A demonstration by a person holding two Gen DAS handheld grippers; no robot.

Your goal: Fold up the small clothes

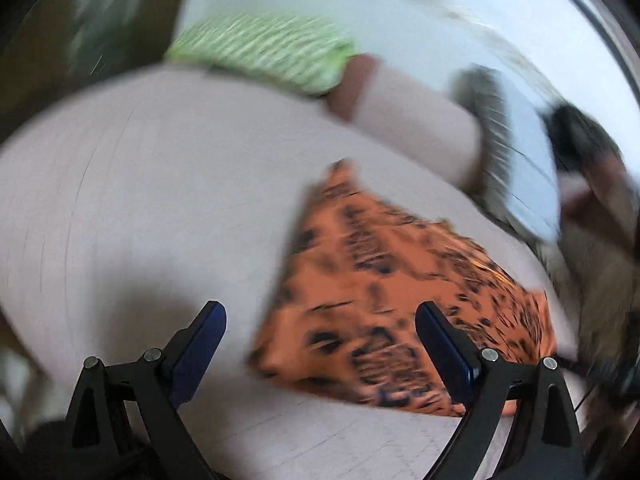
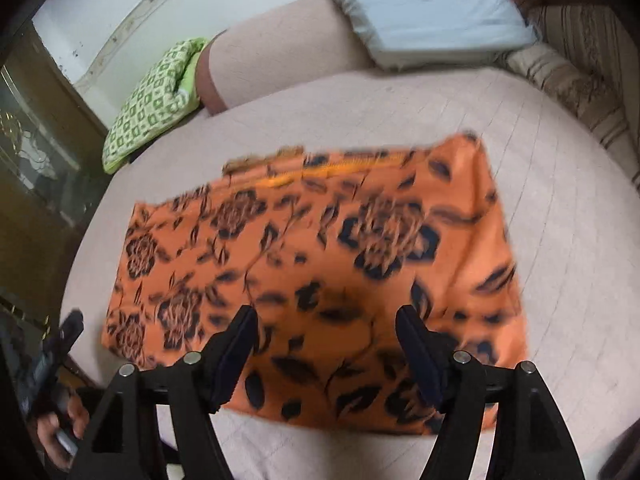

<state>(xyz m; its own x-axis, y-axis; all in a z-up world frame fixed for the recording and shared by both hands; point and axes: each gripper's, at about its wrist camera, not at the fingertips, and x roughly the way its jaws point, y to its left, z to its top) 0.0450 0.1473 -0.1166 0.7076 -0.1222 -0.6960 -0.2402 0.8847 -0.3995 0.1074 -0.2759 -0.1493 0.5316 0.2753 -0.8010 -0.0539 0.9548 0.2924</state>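
Orange flowered cloth (image 2: 316, 264) lies flat mid-bed (image 2: 560, 220), thin, limp and likely light, so pinch a near corner, with right tongs (image 2: 326, 320) and left tongs (image 1: 320, 316) both spread wide, holding nothing.

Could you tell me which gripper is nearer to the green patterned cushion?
Left, probably. The left gripper hangs open over the cloth's left edge, on the side where the cushion lies. The right gripper, also open, hangs over the cloth's near edge, farther right.
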